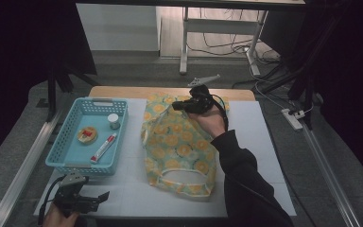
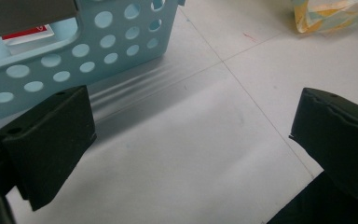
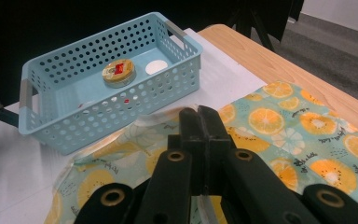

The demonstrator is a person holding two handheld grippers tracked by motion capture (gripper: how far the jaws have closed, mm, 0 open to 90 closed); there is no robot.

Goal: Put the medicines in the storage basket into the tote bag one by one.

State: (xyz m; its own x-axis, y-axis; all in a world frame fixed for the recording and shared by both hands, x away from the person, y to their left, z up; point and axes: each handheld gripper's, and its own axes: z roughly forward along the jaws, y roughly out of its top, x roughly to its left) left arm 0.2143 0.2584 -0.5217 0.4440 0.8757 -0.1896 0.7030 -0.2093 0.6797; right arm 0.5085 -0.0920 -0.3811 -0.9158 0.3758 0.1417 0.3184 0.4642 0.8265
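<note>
A cloth bag (image 1: 179, 146) printed with orange slices lies flat in the middle of the white table, its handle opening toward the person. My right gripper (image 1: 176, 106) is over the bag's far end, held in a hand in a dark sleeve. In the right gripper view its jaws (image 3: 200, 114) are pressed together just above the bag (image 3: 298, 126), with no cloth visible between the tips. My left gripper (image 1: 101, 199) rests at the table's near left corner. Its jaws (image 2: 191, 135) stand wide apart over bare table with nothing between them.
A light blue perforated basket (image 1: 71, 156) stands left of the bag and holds a round tin (image 1: 87, 135), a small white-lidded jar (image 1: 114, 121) and a red-and-white tube (image 1: 103, 147). The basket's near wall (image 2: 74, 60) is just ahead of the left gripper. A wooden table edge (image 1: 123, 91) runs along the back.
</note>
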